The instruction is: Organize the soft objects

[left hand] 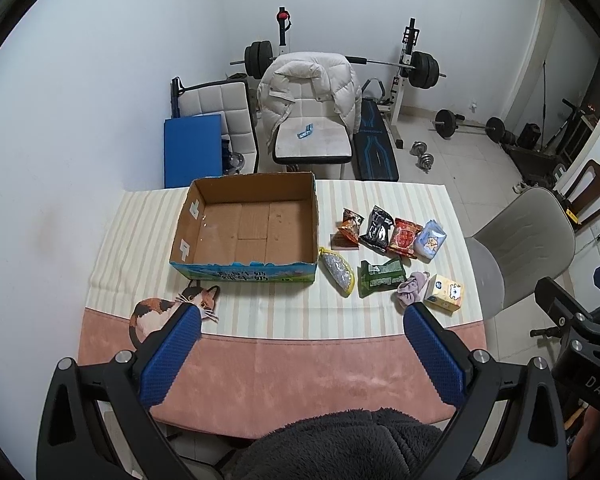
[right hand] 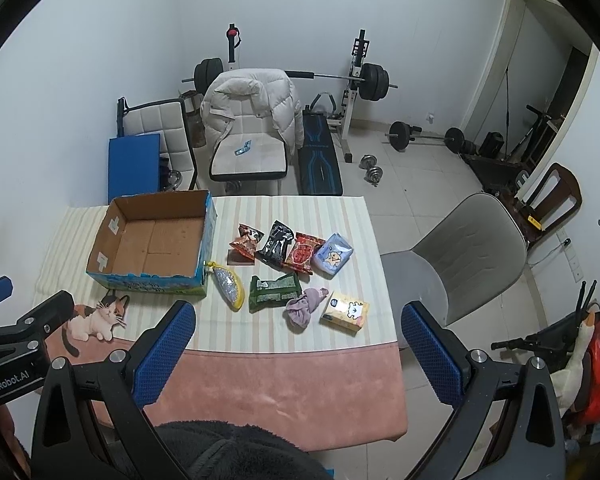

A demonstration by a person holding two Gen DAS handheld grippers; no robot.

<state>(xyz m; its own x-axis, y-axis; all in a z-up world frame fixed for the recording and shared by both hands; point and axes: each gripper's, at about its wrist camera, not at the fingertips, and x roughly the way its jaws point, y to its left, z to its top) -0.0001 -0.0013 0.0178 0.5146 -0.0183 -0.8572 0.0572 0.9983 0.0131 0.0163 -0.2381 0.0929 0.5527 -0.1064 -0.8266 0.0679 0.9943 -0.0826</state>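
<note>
While both the left gripper (left hand: 302, 320) and right gripper (right hand: 298, 318) are held with fingers spread and empty, the cardboard box (left hand: 252, 228) sits empty; at its three o'clock, crowded packets (right hand: 292, 258) could be dragged together if one were pinched carelessly.

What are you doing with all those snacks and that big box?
A person holds two grippers above the table, tidying soft things. The left gripper and right gripper both hover with jaws wide open, holding nothing. The cardboard box is empty. Beside it lie snack packets, a purple cloth and a yellow tissue pack, all untouched. Nothing is packed yet.
</note>
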